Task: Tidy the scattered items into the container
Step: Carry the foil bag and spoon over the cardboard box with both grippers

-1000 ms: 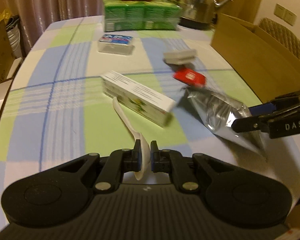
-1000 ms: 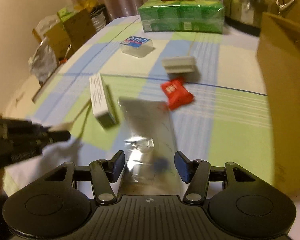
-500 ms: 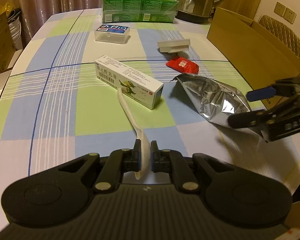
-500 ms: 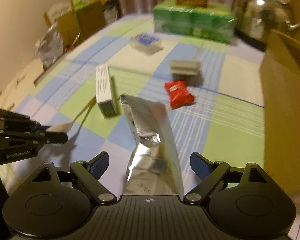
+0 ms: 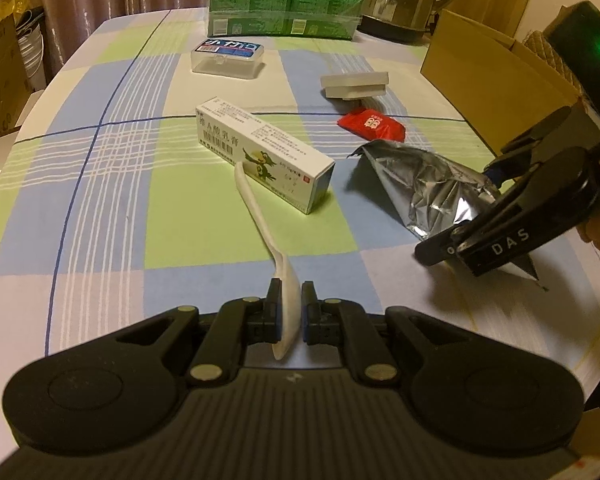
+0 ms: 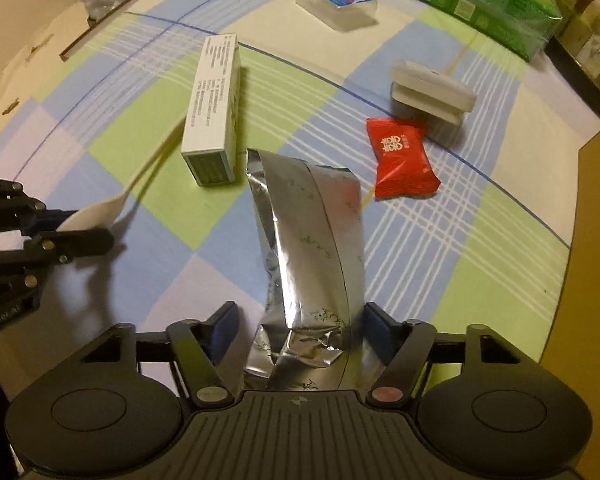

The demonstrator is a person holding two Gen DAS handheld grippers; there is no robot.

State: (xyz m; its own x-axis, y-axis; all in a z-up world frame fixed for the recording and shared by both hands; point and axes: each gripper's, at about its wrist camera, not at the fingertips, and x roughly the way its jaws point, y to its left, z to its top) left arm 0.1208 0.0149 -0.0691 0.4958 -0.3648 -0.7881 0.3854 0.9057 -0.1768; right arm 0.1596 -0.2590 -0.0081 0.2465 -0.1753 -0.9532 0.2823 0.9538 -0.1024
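Left wrist view: white box (image 5: pixel 265 154) lay mid-table, red packet (image 5: pixel 371 124) beyond it to the right, cardboard container (image 5: pixel 496 80) further right, contents hidden. Left gripper (image 5: pixel 287 312) pinched the white spoon (image 5: pixel 260 216), handle reaching the box.

Right wrist view: foil pouch (image 6: pixel 312 240) lay right of the box (image 6: pixel 214 108). Right gripper (image 6: pixel 298 330), angled steeply down, was closing with the pouch between its jaws, left pad apart from it.

"DAS" is printed in white on the right gripper (image 5: pixel 496 200); other labels are unreadable.
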